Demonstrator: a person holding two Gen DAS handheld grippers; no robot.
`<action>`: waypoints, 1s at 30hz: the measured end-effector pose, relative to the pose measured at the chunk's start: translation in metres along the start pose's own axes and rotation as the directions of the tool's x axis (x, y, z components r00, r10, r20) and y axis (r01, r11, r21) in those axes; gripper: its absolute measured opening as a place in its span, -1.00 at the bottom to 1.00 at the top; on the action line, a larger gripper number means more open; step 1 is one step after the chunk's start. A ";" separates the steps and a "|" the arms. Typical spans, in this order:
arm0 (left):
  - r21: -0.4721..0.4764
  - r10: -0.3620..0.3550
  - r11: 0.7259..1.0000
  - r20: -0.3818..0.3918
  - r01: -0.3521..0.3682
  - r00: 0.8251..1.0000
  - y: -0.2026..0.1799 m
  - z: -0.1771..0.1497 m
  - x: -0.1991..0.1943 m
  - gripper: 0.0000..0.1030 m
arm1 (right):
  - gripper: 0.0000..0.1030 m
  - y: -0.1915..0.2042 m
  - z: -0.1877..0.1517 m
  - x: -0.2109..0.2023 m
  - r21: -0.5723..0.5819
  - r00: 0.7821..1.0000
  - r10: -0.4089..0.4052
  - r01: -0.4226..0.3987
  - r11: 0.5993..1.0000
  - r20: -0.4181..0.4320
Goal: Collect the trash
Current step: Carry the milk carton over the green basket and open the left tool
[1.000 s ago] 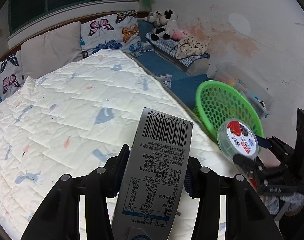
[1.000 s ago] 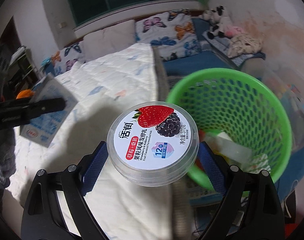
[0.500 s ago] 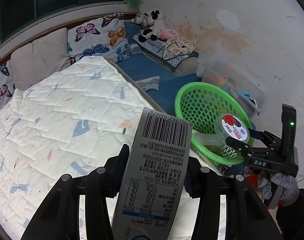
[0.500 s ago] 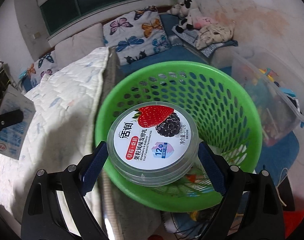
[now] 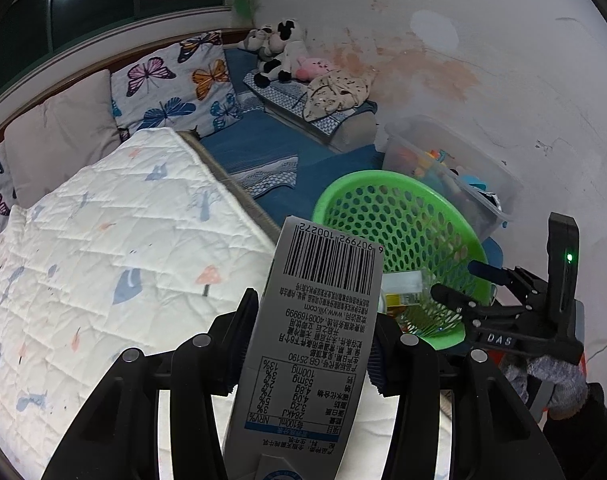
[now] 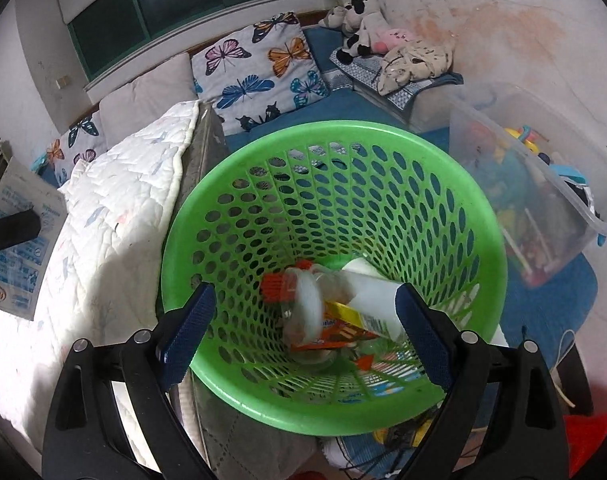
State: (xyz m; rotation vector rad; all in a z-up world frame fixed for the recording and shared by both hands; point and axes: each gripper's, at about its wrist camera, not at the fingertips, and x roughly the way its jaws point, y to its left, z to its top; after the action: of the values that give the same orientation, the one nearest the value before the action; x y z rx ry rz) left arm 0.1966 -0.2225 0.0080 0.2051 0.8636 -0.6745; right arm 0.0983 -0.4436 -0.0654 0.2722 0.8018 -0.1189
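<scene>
My left gripper (image 5: 309, 344) is shut on a grey milk carton (image 5: 319, 312), held upright over the bed's edge; the carton (image 6: 19, 248) also shows at the far left of the right wrist view. My right gripper (image 6: 303, 312) hangs open over the green mesh basket (image 6: 343, 130), nothing between its blue pads. The round yogurt tub (image 6: 307, 300) lies blurred and on edge inside the basket, among a white bottle (image 6: 371, 296) and orange wrappers. In the left wrist view the right gripper (image 5: 455, 278) sits at the rim of the basket (image 5: 363, 184).
A bed with a white quilt (image 5: 103, 248) fills the left. A clear plastic box of toys (image 6: 535, 184) stands right of the basket by the wall. Butterfly pillows (image 6: 259, 72) and plush toys (image 6: 363, 20) lie at the back on blue mats.
The right gripper moved from the bed to above the basket and let go of the yogurt tub, which dropped in. The left gripper carried the carton rightward toward the basket.
</scene>
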 end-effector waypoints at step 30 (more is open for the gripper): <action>-0.019 -0.100 0.995 -0.082 0.099 0.992 -0.075 0.042 0.088 -0.09 | 0.76 -0.011 -0.030 -0.035 0.019 1.000 0.007 -0.008 1.000 0.015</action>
State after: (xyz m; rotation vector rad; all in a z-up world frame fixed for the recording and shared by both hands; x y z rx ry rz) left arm 0.2172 -0.3394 -0.0243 0.1785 0.9628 -0.7569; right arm 0.0510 -0.4456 -0.0617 0.2919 0.7847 -0.1215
